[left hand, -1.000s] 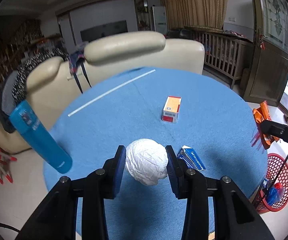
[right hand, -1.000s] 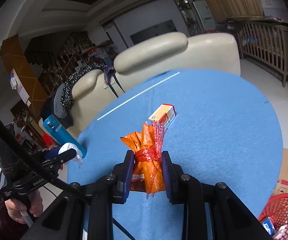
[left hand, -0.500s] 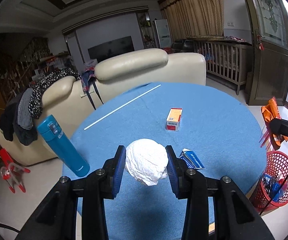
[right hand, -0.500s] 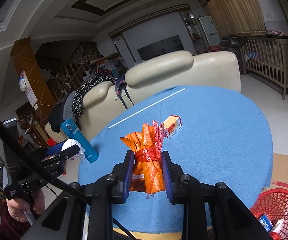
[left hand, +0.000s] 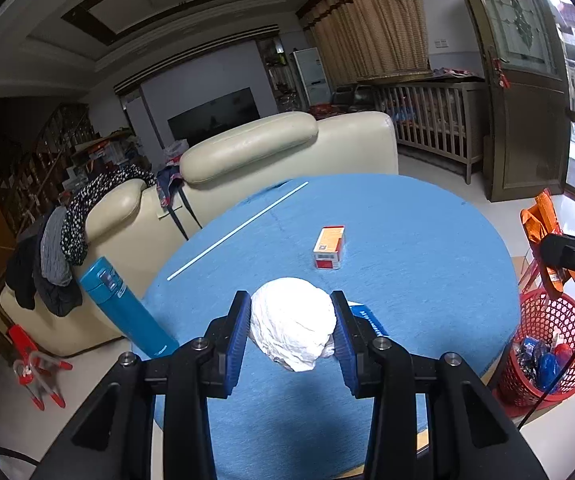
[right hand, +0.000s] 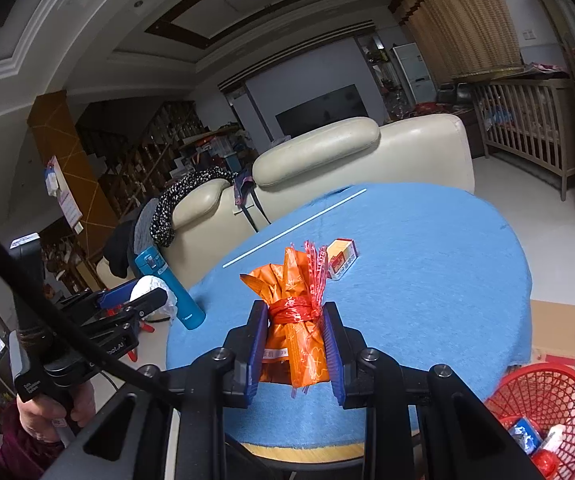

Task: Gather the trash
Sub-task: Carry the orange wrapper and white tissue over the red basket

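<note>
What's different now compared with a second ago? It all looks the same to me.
Both grippers have lifted and pulled back from the blue table: more of the room shows and the red basket has come further into view. The left gripper still clamps the white paper wad, the right gripper the orange bag. The small box, white rod and blue bottle haven't moved.

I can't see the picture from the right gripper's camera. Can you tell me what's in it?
The right gripper is shut on an orange plastic bag tied with a red band, above a round blue table. On the table lie a small box and a long white stick. A red basket stands low at right.
</note>
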Demonstrator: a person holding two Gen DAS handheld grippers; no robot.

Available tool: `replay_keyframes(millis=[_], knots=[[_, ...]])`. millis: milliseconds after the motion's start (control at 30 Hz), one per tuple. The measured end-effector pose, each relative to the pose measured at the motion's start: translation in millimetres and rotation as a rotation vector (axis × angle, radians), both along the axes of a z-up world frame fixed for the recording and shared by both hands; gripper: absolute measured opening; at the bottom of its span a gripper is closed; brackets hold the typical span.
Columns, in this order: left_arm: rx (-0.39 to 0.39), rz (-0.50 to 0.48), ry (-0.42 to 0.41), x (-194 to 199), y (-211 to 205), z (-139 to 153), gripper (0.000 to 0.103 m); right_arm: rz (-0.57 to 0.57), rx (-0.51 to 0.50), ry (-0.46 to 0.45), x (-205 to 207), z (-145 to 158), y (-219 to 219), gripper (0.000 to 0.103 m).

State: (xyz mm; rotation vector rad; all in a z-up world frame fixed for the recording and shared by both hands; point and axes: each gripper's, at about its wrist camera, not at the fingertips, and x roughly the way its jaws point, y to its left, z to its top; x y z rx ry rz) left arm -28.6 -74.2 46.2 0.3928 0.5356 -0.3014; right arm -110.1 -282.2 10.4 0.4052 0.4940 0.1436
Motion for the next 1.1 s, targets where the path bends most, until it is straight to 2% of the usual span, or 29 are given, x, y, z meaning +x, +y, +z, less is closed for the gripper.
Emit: replay_keyframes(millis=[467,733,1100], knots=[[0.080,-0.089,-0.012,-17.1,-64.3,-7.0,0.042,-0.058,0.058,-0.004,-30.2,-16.5,-46.5,0.030],[0.125,-0.154,0.016,-25.8,-99.3,-18.9,0.042,-0.121,0.124,0.016,-47.2,-33.3,-83.7,0.030],[0.178,-0.237,0.039,-43.2,-142.2,-31.1,0.042,-0.200,0.163,0.025,-79.8,-49.3,-117.2,0.030]])
